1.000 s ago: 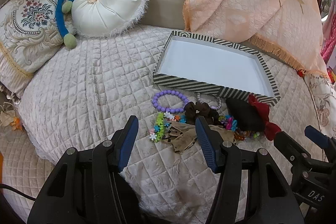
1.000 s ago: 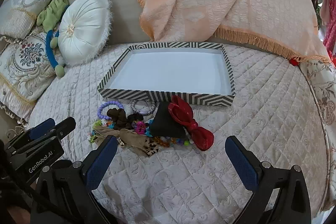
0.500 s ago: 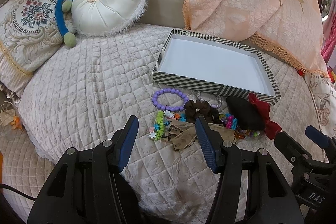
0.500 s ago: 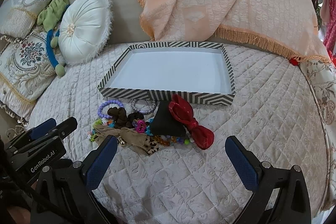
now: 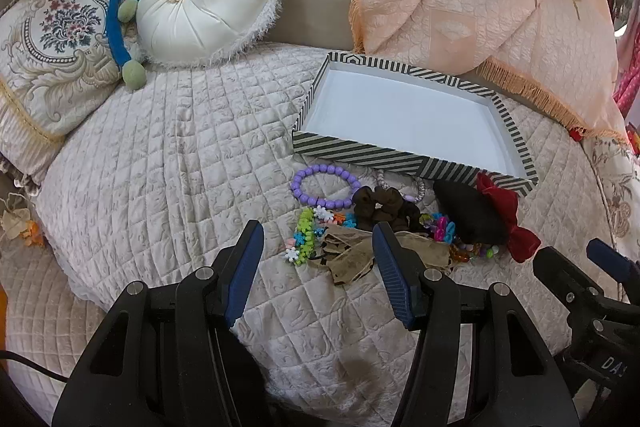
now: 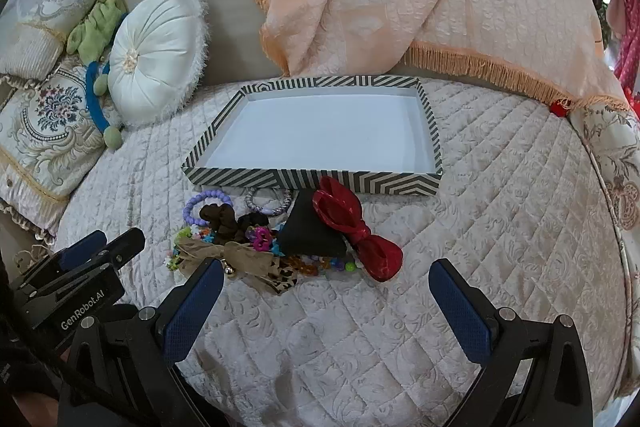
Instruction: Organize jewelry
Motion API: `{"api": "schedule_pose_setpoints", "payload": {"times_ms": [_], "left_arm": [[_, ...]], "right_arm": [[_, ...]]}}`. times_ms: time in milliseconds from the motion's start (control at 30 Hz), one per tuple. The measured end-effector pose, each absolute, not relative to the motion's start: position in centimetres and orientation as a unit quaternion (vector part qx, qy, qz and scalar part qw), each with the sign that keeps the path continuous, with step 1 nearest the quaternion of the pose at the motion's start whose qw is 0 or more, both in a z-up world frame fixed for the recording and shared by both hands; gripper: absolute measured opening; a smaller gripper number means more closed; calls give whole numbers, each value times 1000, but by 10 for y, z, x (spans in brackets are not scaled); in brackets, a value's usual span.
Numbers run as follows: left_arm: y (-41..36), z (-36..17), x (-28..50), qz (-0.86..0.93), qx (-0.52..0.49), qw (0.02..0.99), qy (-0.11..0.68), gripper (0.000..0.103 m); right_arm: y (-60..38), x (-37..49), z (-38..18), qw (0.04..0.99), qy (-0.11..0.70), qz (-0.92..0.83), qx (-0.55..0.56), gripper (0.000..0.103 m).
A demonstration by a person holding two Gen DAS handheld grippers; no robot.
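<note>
Both tools hover low in frame over the quilted bed (image 6: pixel 500 227). Left tool (image 5: pixel 318 247) spread, nothing between its fingers; right tool (image 6: pixel 326 287) spread wide, also gripping nothing. The jewelry pile (image 6: pixel 256 243) sits mid-frame, just below the striped tray (image 6: pixel 312 183), a red bow (image 6: pixel 360 239) at its right edge.

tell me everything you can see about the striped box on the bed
The striped box is a shallow rectangular tray, cardboard by the look of it, with grey and cream chevron-striped walls and a plain white floor. It lies flat and open on the quilted bedspread, with nothing inside. A red bow overlaps its near wall.
</note>
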State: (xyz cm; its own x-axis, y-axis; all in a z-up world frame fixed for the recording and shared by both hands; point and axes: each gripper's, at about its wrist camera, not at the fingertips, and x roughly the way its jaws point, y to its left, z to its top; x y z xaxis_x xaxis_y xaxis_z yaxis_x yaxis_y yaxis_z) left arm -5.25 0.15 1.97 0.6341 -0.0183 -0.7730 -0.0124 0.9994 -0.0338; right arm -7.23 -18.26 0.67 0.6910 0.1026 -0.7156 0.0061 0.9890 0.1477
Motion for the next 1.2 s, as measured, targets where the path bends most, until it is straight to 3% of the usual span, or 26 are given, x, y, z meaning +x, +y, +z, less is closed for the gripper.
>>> {"api": "schedule_pose_setpoints", "payload": {"times_ms": [1200], "left_arm": [[0, 17, -53, 2, -17, 901, 434, 57]], "right_arm": [[-181, -73, 1, 906, 413, 37, 83, 102]]}}
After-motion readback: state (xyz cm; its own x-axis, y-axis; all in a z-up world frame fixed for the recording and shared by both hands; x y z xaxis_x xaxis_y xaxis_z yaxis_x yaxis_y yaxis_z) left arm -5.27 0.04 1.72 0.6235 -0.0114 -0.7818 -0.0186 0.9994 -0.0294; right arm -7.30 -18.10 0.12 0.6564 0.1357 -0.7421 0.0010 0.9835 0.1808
